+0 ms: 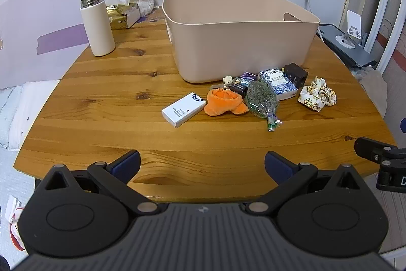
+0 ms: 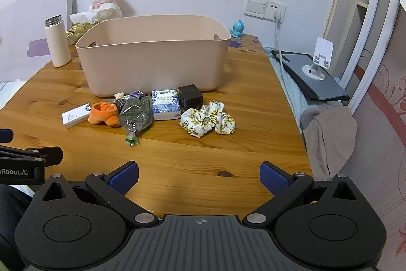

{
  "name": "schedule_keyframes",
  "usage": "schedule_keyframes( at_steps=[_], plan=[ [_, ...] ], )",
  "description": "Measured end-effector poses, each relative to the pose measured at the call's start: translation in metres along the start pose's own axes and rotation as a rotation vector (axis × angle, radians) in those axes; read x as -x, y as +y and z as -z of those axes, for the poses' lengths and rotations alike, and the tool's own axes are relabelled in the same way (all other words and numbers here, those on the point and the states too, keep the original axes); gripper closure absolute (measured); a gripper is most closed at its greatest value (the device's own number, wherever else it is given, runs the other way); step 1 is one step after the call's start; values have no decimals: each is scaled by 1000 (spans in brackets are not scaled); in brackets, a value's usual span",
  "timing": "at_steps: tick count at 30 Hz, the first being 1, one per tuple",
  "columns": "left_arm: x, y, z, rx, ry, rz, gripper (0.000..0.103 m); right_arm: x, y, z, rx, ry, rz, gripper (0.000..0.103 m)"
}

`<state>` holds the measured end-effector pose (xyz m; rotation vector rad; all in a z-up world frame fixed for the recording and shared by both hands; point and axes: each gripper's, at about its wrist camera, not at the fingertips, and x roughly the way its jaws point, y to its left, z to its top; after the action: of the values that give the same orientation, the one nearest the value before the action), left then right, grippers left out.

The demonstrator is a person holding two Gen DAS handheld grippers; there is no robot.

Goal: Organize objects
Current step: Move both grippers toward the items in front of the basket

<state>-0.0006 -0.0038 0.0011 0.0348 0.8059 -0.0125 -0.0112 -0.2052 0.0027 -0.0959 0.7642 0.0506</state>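
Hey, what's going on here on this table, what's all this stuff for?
A person holds two grippers over the near edge of a wooden table, and both the left gripper and the right gripper are open and empty. Nothing has been picked up yet. A beige bin stands in the middle with a row of small items in front of it: a white box, an orange plush, a herb packet, a dark cube and a floral scrunchie, all outside the bin.
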Motion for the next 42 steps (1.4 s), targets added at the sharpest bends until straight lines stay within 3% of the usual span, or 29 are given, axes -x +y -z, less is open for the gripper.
schedule_keyframes(
  at_steps=[42],
  plan=[
    [1,6,-3,-4,-16,16,0,-8,0,-2,-18,15,21,0]
  ],
)
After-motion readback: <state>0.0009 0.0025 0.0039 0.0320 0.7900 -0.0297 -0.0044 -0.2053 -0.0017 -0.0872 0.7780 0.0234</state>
